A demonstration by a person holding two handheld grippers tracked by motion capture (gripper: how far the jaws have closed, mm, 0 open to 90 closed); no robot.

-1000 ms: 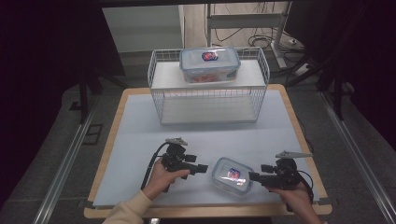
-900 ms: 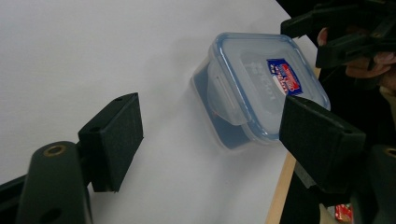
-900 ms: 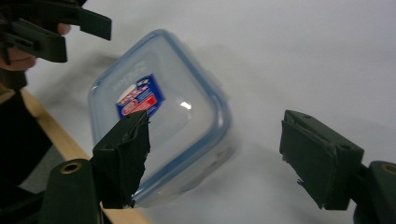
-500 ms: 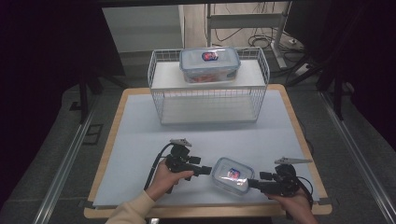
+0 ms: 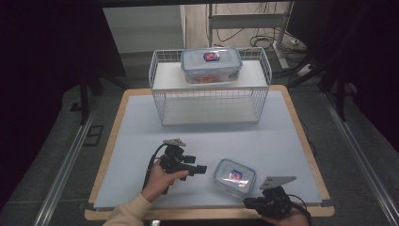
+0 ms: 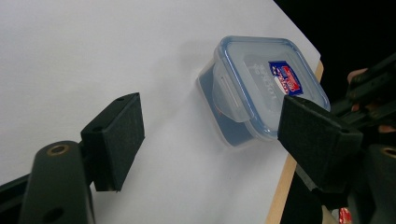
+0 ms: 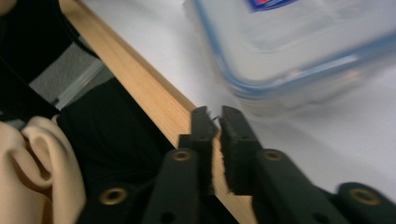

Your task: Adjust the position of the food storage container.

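**Clear plastic box waits near the front edge while I line up both grippers**

Clear plastic with a blue seal, the small box (image 5: pixel 234 176) sits on the pale mat at the near right of the table (image 5: pixel 301 136), lid on and untouched. A larger box (image 5: pixel 211 64) of the same kind rests on top of the wire rack (image 5: pixel 211 96) at the far side.

My left gripper (image 5: pixel 201 168) hovers just left of the small box with its jaws spread wide and nothing between them; in the left gripper view the box lies ahead, partly behind the right jaw.

My right gripper (image 7: pixel 216 122) has just snapped its jaws together on nothing, low at the table's near wooden edge, just short of the box.

As I judge it, I should reopen the right gripper, bring each gripper square to a side of the box, and squeeze evenly on the walls below the lid clips so it does not skid off the edge.
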